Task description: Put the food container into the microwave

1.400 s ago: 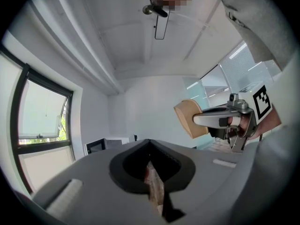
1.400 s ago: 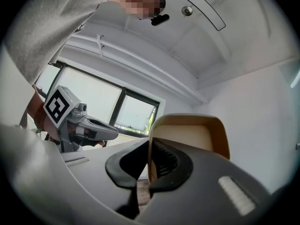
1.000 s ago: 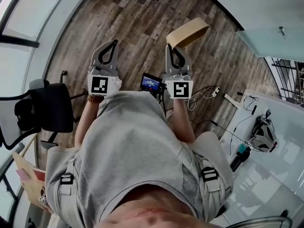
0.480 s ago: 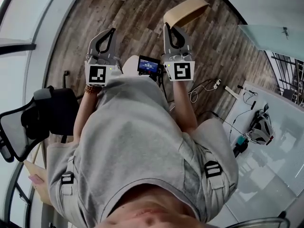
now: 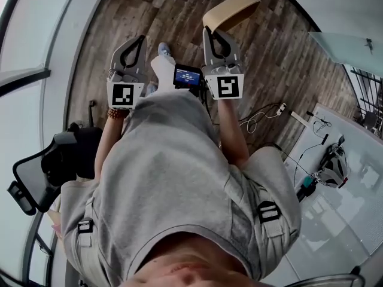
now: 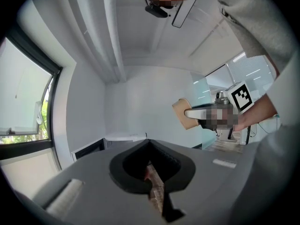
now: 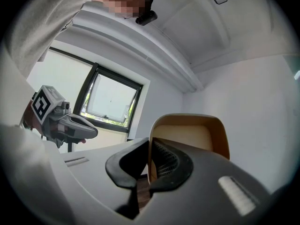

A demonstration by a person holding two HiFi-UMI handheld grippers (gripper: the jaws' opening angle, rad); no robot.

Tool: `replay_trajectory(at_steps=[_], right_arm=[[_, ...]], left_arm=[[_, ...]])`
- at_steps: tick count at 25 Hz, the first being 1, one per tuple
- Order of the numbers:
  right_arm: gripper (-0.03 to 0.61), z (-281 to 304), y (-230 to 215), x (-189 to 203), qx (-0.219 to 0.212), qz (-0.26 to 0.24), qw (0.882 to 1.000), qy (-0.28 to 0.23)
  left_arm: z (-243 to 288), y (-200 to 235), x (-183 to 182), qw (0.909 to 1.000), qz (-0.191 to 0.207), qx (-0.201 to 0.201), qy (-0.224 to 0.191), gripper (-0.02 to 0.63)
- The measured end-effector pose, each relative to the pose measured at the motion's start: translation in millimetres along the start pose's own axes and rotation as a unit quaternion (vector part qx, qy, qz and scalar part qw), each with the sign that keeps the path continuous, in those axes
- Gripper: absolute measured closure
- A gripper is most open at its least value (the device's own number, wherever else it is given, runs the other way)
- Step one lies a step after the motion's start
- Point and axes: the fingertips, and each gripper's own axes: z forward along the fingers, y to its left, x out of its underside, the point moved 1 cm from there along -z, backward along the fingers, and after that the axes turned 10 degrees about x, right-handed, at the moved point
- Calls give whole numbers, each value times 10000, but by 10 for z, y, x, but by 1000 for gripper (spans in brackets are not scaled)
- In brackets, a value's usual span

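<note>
Moved: since the earlier frames our leg and shoe [image 5: 163,49] have swung forward between the two grippers, and the office chair [image 5: 51,169] has slid lower and further left in the head view.
Left gripper [image 5: 142,39]: its jaws are pressed together with nothing between them, and we hold it out over the wooden floor [image 5: 281,58].
Right gripper [image 5: 209,33]: it is clamped on the rim of the food container [image 5: 233,9], with one jaw inside the wall and the other outside.
Food container: it is tan and we see nothing in it. It is carried in the air just ahead of the right gripper, tilted, with its open side turned back towards that gripper's camera.
Screen: a small lit screen [image 5: 188,75] sits at our waist between the two grippers.
Worktop: a white worktop [image 5: 359,178] lies to our right and carries cables and a grey device [image 5: 331,163] that we cannot identify.
Cord: a white cord [image 5: 263,117] is looped on the floor near the worktop.
</note>
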Motion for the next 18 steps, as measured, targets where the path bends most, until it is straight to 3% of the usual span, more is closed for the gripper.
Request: replay_trajectory(at_steps=[10, 18], right_arm=[[554, 1667, -694, 210, -405, 312, 9986, -101], [554, 2584, -645, 284, -926, 416, 9945, -258]], left_arm=[[1438, 926, -287, 9995, 178, -149, 195, 630], [1757, 1508, -202, 9971, -3, -660, 374, 630]])
